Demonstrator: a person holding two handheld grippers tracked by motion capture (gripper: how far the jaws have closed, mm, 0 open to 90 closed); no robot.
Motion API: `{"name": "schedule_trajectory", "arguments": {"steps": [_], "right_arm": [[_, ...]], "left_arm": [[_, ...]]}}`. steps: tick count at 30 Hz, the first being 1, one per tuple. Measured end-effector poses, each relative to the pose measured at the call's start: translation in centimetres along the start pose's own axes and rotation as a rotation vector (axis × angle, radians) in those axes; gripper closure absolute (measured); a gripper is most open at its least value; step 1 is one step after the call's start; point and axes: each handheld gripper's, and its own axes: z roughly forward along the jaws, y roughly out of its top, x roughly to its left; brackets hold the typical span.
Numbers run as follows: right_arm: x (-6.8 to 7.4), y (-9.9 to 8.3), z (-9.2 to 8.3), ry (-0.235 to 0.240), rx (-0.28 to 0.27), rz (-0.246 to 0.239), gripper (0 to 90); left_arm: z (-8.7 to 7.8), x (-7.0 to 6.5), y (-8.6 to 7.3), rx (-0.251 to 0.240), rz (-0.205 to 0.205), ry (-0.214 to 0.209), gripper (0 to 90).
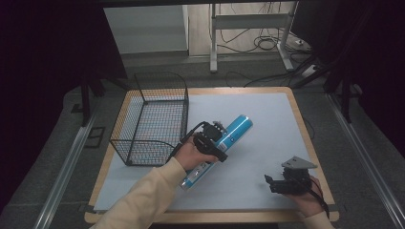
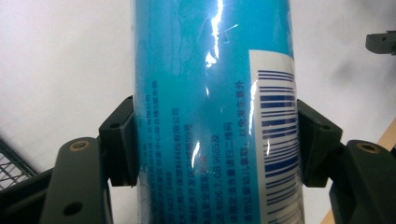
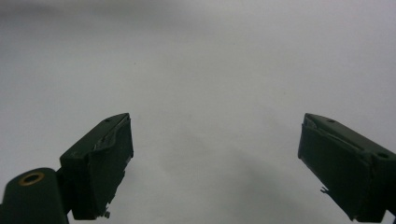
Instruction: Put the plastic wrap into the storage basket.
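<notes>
wire basket (image 1: 152, 125): on the white sheet, just beyond and left of the left fingers | left gripper (image 1: 213, 138): fingers (image 2: 122, 140) clenched on the blue can (image 1: 221, 143), one pad on each side of it, can slanting between them over the sheet | right gripper (image 1: 276, 183): fingers (image 3: 102, 163) released, spread wide, nothing between them, well right of the can

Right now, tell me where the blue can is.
In the high view the blue can sits mid-table, just right of the wire basket, clamped between the left gripper fingers.
</notes>
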Motion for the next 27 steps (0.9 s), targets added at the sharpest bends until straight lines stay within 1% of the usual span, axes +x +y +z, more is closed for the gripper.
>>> {"name": "schedule_trajectory", "arguments": {"steps": [10,15,27], "right_arm": [[-0.1,0.0,0.0,-0.002,-0.001,0.003,10.5],[-0.1,0.0,0.0,-0.003,-0.001,0.004,10.5],[0.0,0.0,0.0,-0.003,-0.003,0.005,10.5]], "left_arm": [[-0.7,0.2,0.4,-0.009,0.003,0.006,31.2],[-1.1,0.4,0.5,-0.024,0.001,0.007,31.1],[-1.7,0.8,0.7,-0.033,-0.006,0.01,31.2]]}}
